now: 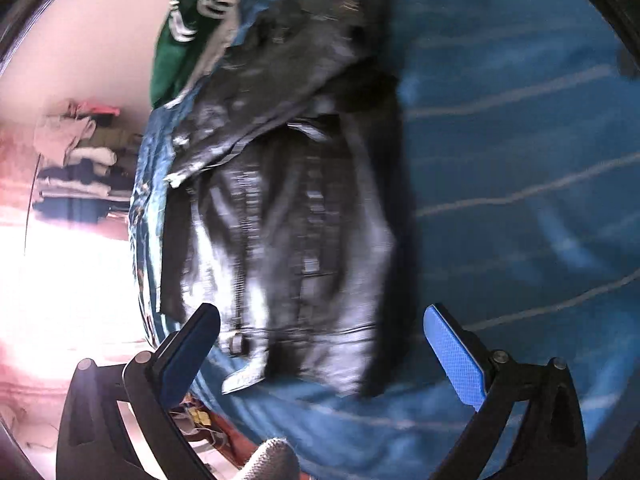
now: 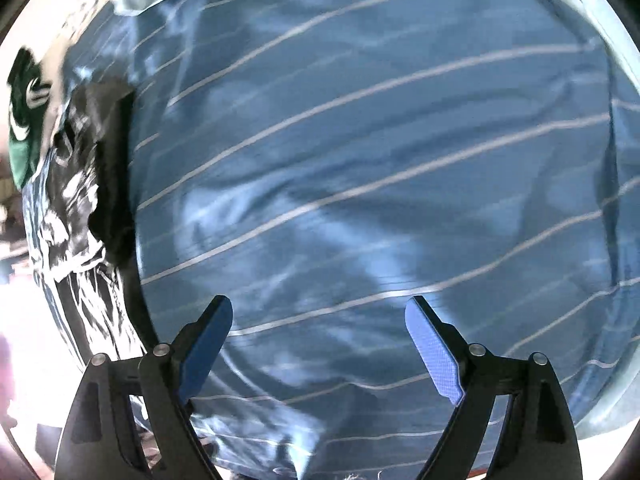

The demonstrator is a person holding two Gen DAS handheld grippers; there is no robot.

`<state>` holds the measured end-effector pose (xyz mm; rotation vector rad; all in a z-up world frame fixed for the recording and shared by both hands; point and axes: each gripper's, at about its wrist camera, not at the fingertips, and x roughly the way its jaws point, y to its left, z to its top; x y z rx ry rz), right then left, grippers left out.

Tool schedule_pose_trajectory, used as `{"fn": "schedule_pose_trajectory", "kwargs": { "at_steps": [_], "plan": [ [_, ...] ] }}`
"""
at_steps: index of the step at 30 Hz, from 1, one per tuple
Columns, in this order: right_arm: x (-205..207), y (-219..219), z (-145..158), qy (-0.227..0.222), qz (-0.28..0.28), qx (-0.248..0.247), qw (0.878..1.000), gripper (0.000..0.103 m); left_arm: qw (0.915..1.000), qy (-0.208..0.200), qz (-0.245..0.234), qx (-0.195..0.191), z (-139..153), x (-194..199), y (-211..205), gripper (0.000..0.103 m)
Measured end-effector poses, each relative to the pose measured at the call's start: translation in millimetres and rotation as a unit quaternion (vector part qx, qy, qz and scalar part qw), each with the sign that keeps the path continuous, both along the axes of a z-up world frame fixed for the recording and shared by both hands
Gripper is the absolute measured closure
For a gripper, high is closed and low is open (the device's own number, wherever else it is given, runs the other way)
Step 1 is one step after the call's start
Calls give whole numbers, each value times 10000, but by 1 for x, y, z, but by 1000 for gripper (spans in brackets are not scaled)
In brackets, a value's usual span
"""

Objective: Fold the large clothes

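Note:
A black jacket (image 1: 288,208) with a shiny surface lies crumpled on a blue bedsheet with thin white stripes (image 1: 520,160). One sleeve is folded across its upper part. My left gripper (image 1: 320,316) is open and empty, held just above the jacket's lower hem. In the right wrist view the jacket (image 2: 92,184) lies at the far left edge. My right gripper (image 2: 320,312) is open and empty, over the bare striped sheet (image 2: 360,160), well to the right of the jacket. Both views are blurred.
A green garment with white stripes (image 1: 176,40) lies past the jacket's top near the bed's edge; it also shows in the right wrist view (image 2: 24,120). A stack of folded clothes (image 1: 80,168) stands off the bed at left. Bright glare covers the floor at lower left.

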<state>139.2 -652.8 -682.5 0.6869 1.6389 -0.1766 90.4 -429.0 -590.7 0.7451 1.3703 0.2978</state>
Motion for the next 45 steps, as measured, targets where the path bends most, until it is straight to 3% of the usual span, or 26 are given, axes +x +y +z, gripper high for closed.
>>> {"fn": "schedule_pose_trajectory", "kwargs": {
  "at_steps": [3,5,8,11,13,15,17,19,22,23,24,25,29,34,36,40,43,44,45],
  "plan": [
    [1,-7,-3,42,-70,75,9999,13,9987,139,428,246,-31,19,12,0],
    [7,-5,-5,7,38,110,9999,13,9966,-170,735,323,-32,37,31,0],
    [22,8,-11,-99,244,230,9994,13,9939,-589,781,512,-30,58,51,0],
    [55,34,-19,-516,405,808,9946,13,9943,-654,779,308,-33,75,67,2],
    [81,56,-21,-952,560,1322,9850,13,9938,-786,781,75,-19,78,78,28],
    [109,80,-27,-1286,604,2004,9694,13,9924,-853,833,-321,-3,77,86,65],
    [133,100,-35,-1452,557,2538,9547,13,9906,-984,793,-531,14,74,88,81],
    [153,122,-48,-1447,485,2982,9422,13,9881,-1102,786,-726,30,73,93,88],
    [172,143,-75,-990,198,3359,9365,15,9857,-1102,820,-980,46,73,99,89],
    [175,147,-78,-963,41,3378,9363,20,9849,-1105,833,-1044,50,73,102,89],
    [177,154,-77,-977,-55,3388,9358,56,9840,-1095,845,-1125,52,73,105,89],
    [180,157,-74,-951,-122,3398,9356,78,9837,-1077,836,-1174,54,73,108,89],
    [188,172,-21,-1172,-66,3084,9440,82,9786,-1079,889,-1509,67,72,123,89],
    [207,229,59,-1449,555,2710,9500,83,9614,-1094,1128,-2258,103,69,166,89],
    [217,264,84,-1450,820,2508,9536,83,9478,-939,1261,-2773,111,71,196,87],
    [237,357,107,-1345,1384,1929,9620,83,9281,-968,1501,-3268,120,77,257,85],
    [253,430,103,-1132,1719,1434,9680,83,9076,-1072,1811,-3634,121,81,316,85],
    [258,457,97,-1031,1817,1271,9696,83,8975,-1093,1968,-3793,119,80,337,85],
    [261,482,88,-910,1933,1133,9703,83,8806,-1126,2229,-4028,116,79,367,85]
  ]
}}
